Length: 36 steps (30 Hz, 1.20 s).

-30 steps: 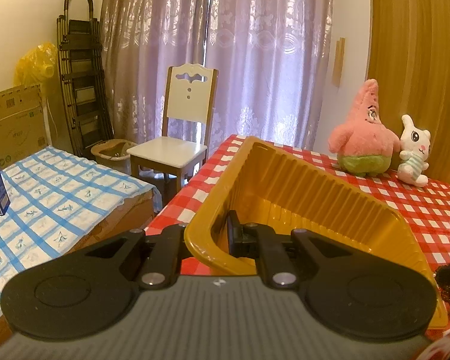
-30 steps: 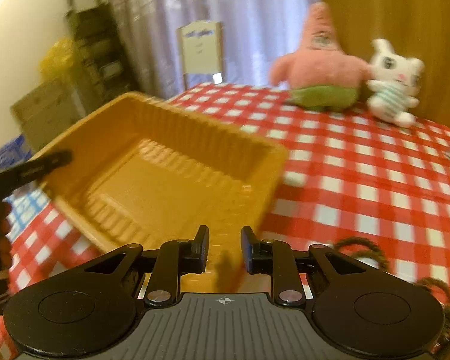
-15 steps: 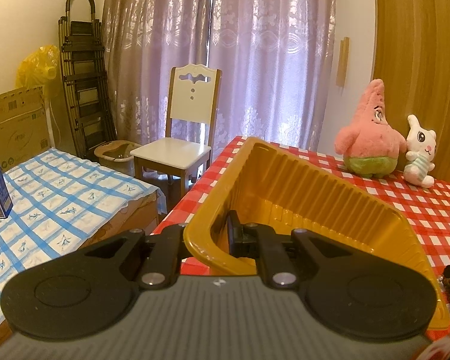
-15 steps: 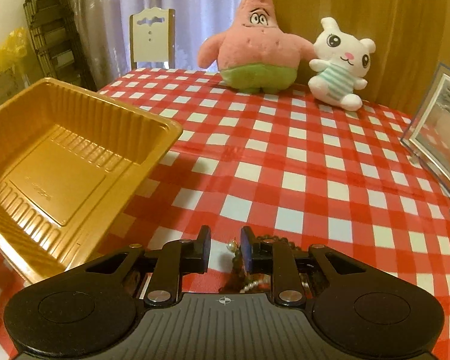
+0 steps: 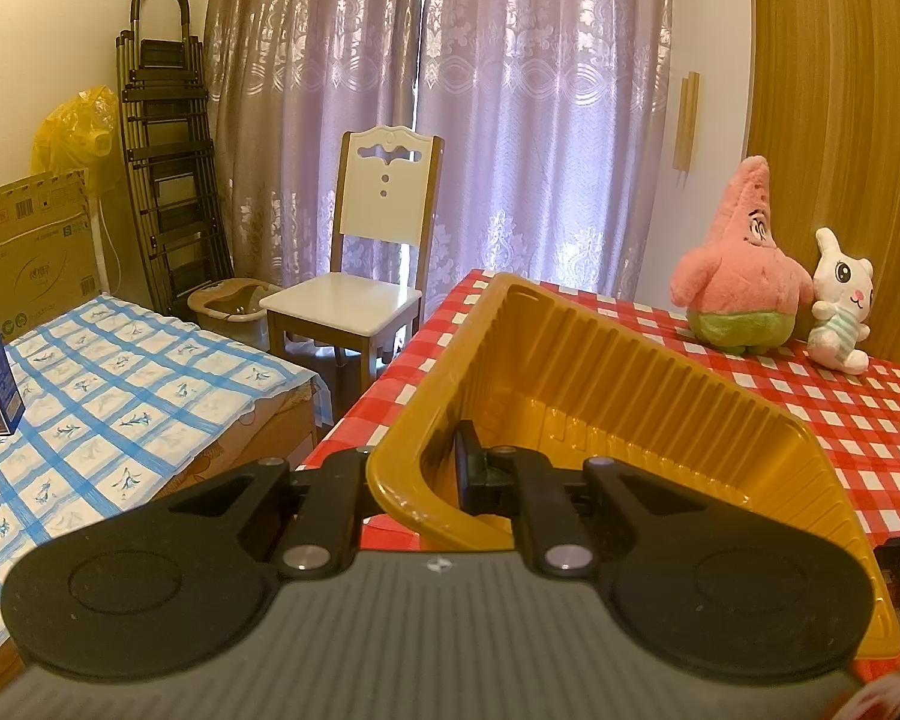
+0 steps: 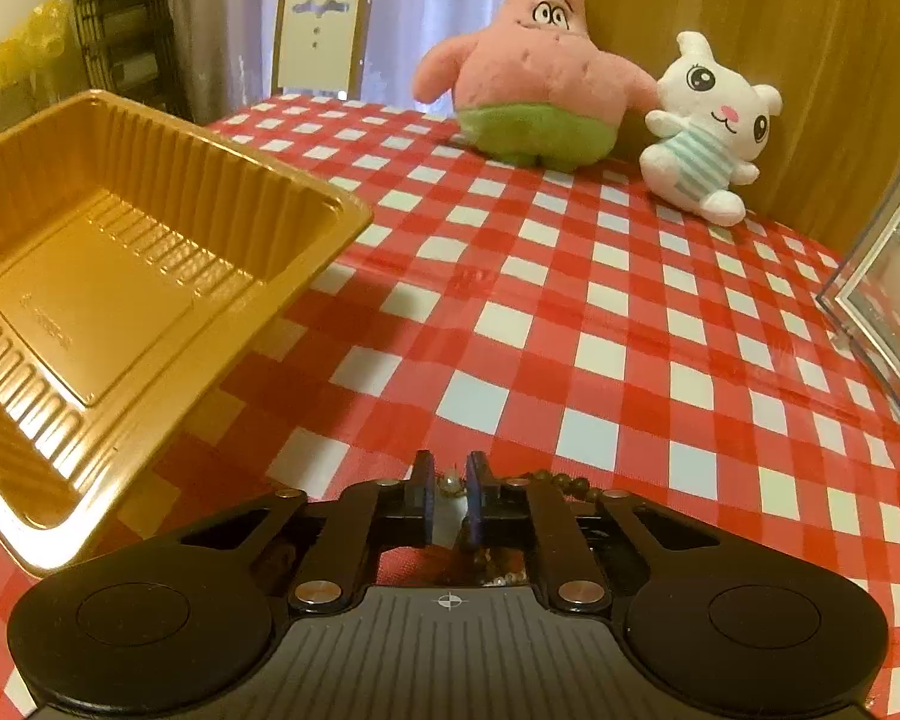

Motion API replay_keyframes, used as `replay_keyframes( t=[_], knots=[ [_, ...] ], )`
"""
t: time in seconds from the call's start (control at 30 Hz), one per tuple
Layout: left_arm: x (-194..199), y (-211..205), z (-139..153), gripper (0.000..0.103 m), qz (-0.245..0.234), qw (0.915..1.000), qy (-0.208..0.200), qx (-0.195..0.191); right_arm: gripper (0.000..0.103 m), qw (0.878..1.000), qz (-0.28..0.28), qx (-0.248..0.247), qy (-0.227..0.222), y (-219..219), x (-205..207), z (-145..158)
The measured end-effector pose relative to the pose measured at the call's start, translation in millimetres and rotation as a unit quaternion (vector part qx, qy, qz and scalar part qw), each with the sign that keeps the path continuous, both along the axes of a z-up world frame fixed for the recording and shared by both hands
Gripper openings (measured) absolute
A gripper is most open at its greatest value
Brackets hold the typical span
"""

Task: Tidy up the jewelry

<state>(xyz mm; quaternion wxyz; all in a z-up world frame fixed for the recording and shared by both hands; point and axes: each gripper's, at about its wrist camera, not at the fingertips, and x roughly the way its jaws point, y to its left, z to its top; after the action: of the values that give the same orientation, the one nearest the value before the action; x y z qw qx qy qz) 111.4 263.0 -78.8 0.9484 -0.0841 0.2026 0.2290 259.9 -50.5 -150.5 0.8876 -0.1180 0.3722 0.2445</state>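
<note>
My left gripper is shut on the near corner rim of a gold plastic tray and holds it tilted over the table edge. The same tray shows empty at the left of the right wrist view. My right gripper is low over a heap of jewelry, its jaws a narrow gap apart around a pearl bead. A string of brown beads lies just right of the fingers. Most of the jewelry is hidden under the gripper.
The table has a red-and-white checked cloth. A pink starfish plush and a white rabbit plush sit at the back. A picture frame stands at the right edge. A white chair and a bed lie beyond the table's left side.
My right gripper has swung right from over the tray and dropped onto the jewelry heap, its jaws now around a pearl bead. The left gripper keeps hold of the tray, nearly still.
</note>
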Motion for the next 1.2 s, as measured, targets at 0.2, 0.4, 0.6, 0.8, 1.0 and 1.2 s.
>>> replay_keyframes(
  t=[0.2,0.4,0.6,0.8,1.0,1.2],
  knots=[
    [0,-2,-1,0.011,0.000,1.0000,0.001,-0.002,0.009,1.000,-0.001,0.007,-0.005,-4,-4,2],
    [1,-2,-5,0.011,-0.001,1.0000,0.001,-0.001,0.009,0.999,-0.008,0.039,-0.012,-7,-11,20],
    [2,-3,-7,0.011,-0.003,1.0000,0.000,0.001,0.009,0.995,-0.003,0.103,-0.007,-7,-23,53],
    [2,-3,-7,0.011,-0.003,1.0000,0.001,0.000,0.009,0.983,0.053,0.173,0.021,14,-47,77],
    [1,-3,-7,0.011,-0.006,1.0000,0.003,-0.001,0.009,0.979,0.089,0.172,0.058,50,-61,67],
    [0,-3,-6,0.011,-0.010,0.9999,0.004,-0.001,0.010,0.982,0.086,0.153,0.077,66,-64,56]
  ],
)
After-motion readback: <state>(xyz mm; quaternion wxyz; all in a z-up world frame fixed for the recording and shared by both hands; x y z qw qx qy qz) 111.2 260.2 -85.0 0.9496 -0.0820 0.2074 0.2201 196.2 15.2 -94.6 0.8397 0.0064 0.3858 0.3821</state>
